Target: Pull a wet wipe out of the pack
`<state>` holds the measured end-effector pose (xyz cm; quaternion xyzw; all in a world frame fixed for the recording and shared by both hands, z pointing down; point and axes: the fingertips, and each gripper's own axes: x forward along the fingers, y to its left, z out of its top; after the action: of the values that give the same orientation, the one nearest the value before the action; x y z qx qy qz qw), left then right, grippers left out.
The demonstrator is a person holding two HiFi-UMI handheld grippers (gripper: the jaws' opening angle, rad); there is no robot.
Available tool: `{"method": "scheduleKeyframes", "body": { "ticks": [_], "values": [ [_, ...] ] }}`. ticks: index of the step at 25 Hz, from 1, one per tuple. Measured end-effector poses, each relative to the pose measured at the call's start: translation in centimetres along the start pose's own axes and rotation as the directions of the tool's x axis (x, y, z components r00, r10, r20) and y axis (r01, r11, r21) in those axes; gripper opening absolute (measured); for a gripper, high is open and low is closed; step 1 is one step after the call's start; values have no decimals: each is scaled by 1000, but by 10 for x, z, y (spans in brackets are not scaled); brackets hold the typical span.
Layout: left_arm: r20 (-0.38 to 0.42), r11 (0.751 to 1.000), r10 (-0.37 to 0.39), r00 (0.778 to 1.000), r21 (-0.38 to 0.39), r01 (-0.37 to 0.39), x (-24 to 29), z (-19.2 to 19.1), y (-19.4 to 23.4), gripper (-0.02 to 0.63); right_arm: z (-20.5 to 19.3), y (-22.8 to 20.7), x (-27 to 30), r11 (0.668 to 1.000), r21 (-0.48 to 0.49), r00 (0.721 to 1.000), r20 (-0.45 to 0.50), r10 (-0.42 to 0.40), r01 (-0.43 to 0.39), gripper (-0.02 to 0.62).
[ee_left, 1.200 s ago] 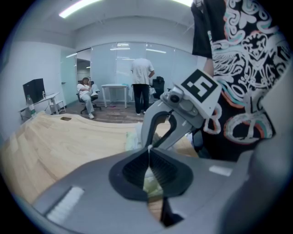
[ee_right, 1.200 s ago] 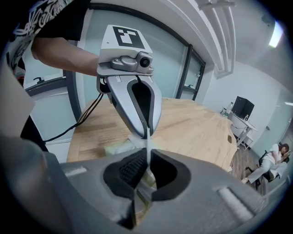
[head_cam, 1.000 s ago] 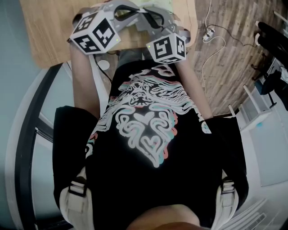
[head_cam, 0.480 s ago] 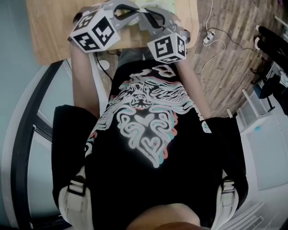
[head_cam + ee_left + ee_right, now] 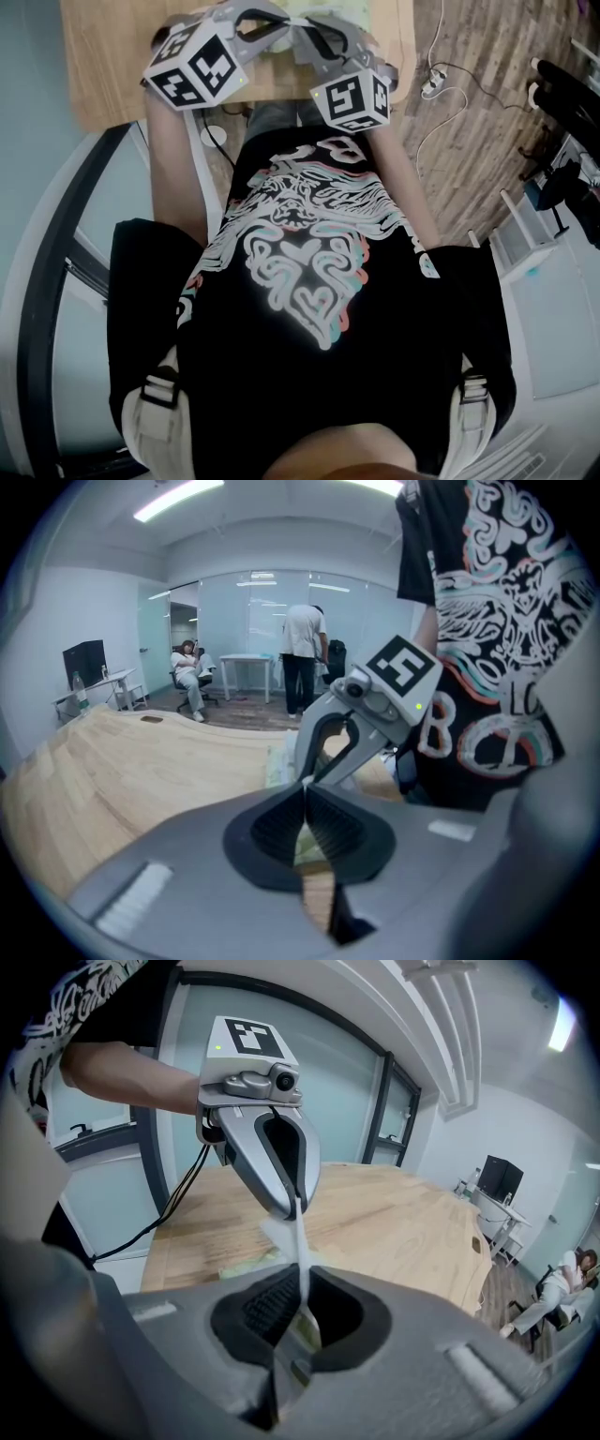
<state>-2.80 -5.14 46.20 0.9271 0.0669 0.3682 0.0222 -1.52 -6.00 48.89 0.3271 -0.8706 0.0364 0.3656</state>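
In the right gripper view a white wet wipe (image 5: 302,1251) stretches as a taut strip between both grippers. My right gripper (image 5: 302,1288) is shut on its lower end. My left gripper (image 5: 294,1206) is shut on its upper end, just above. The pale green pack (image 5: 246,1265) lies on the wooden table (image 5: 394,1222) below them. In the left gripper view my left gripper (image 5: 302,794) shows closed jaws, with the right gripper (image 5: 314,769) tip to tip against it and the pack (image 5: 279,761) behind. In the head view the left gripper (image 5: 281,19) and right gripper (image 5: 302,23) meet over the pack (image 5: 337,7).
The table's near edge (image 5: 281,94) runs just in front of my torso. Cables (image 5: 441,75) lie on the wooden floor to the right. A black cable (image 5: 178,1204) hangs by the table's side. One person stands (image 5: 302,658) and another sits (image 5: 192,672) far across the room.
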Motion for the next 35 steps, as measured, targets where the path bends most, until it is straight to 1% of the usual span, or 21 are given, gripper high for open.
{"method": "scheduleKeyframes", "body": {
  "ticks": [6,12,17,27,35],
  "values": [
    [36,1000,5,999,16,-5,-12,9,7,-8,-3,-3,1,1000,6,1000,-10,-2,2,29],
    [33,1000,15,999,12,-15,-14,8,9,-8,-2,-4,3,1000,6,1000,-11,-4,4,29],
    [19,999,34,999,-32,-33,-15,-4,8,-7,-3,-4,3,1000,7,1000,-13,-1,1,29],
    [31,999,40,999,-13,-39,-20,2,9,-8,-5,-2,3,1000,7,1000,-10,5,-5,29],
    [30,999,48,998,-16,-48,-22,4,9,-7,-6,-3,2,1000,13,1000,-5,9,-9,29]
  ]
}}
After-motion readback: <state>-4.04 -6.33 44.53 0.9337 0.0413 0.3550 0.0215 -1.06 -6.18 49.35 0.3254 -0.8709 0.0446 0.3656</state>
